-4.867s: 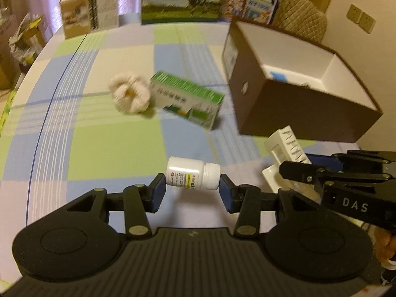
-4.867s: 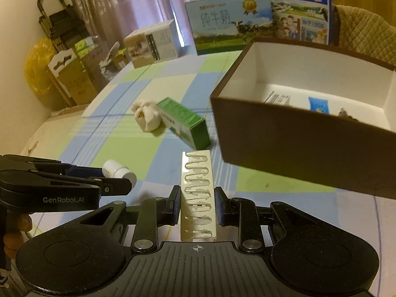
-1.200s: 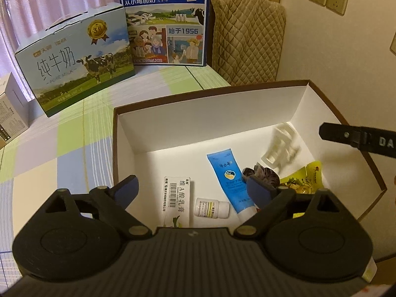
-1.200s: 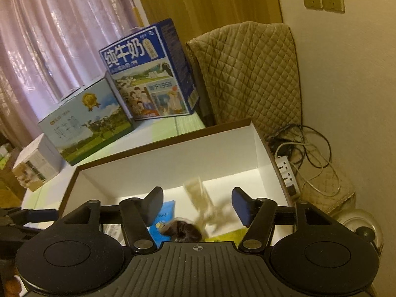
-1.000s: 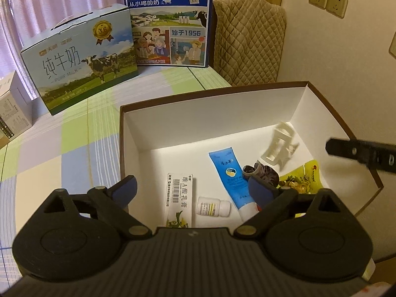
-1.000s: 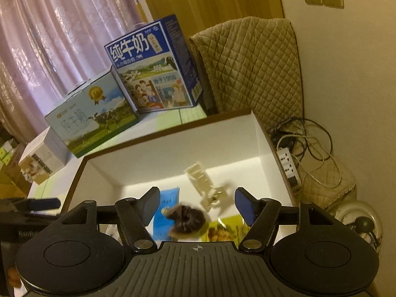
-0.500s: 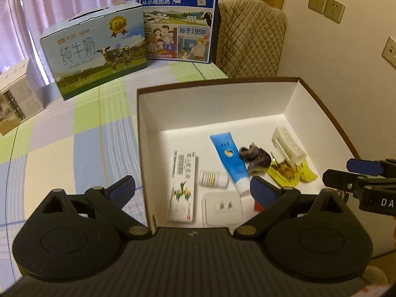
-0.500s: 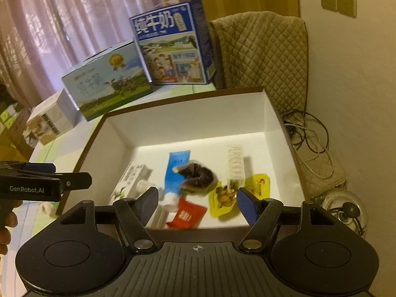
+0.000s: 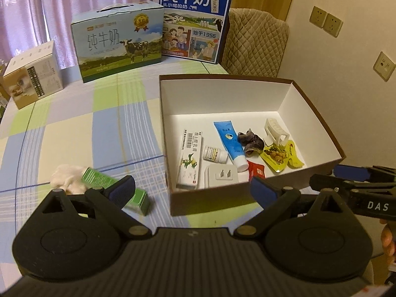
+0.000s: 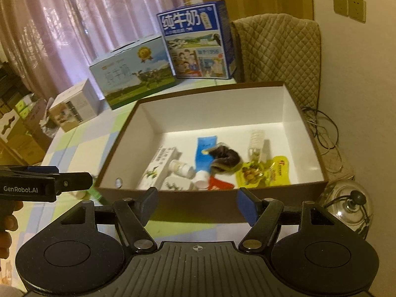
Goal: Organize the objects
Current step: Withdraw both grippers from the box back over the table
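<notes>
left hand-held gripper (image 9: 192, 190) spread, green box (image 9: 114, 190) beside

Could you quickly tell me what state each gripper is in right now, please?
Left gripper: open, jaws spread wide, holding nothing.
Right gripper: open, jaws spread wide, holding nothing.

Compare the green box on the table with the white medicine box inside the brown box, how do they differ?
The green box lies outside on the checked tablecloth, beside a cream fluffy thing; the white medicine box lies inside the brown box. The green box is mostly green and partly hidden by the open left gripper; the white medicine box is white with a barcode and a plant picture, in full view. Both are long cartons lying flat.
</notes>
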A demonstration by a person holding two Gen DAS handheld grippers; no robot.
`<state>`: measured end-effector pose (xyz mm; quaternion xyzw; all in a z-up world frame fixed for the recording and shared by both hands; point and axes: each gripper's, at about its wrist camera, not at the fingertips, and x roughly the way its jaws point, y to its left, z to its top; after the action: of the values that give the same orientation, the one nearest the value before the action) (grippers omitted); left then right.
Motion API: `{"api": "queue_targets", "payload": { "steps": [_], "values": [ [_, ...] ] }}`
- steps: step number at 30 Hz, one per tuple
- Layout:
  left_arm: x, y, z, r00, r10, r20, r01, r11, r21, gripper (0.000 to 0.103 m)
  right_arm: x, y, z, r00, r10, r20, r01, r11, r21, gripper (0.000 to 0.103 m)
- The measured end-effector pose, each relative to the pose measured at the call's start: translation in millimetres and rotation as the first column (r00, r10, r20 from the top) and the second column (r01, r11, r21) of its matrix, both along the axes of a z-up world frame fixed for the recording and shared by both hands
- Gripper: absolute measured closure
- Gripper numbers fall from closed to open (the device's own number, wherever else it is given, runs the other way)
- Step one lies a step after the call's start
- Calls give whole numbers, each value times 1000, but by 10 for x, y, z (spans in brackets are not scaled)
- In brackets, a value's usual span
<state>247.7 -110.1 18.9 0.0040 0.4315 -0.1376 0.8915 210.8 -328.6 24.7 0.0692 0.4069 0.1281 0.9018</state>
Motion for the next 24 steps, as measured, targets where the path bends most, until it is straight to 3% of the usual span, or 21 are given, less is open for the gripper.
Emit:
{"api": "queue_targets", "payload": {
  "steps": [12,24],
  "values": [
    [-424,336,112,999,52,6,-52,999,-15,5,-264,385,48,996,81,-22,-80,996,28,35],
    [-803,868,-52,986,158,-46,-158,987,-6,5,-462,810,-43,983,175,-57,-173,984,41,35]
  ]
}}
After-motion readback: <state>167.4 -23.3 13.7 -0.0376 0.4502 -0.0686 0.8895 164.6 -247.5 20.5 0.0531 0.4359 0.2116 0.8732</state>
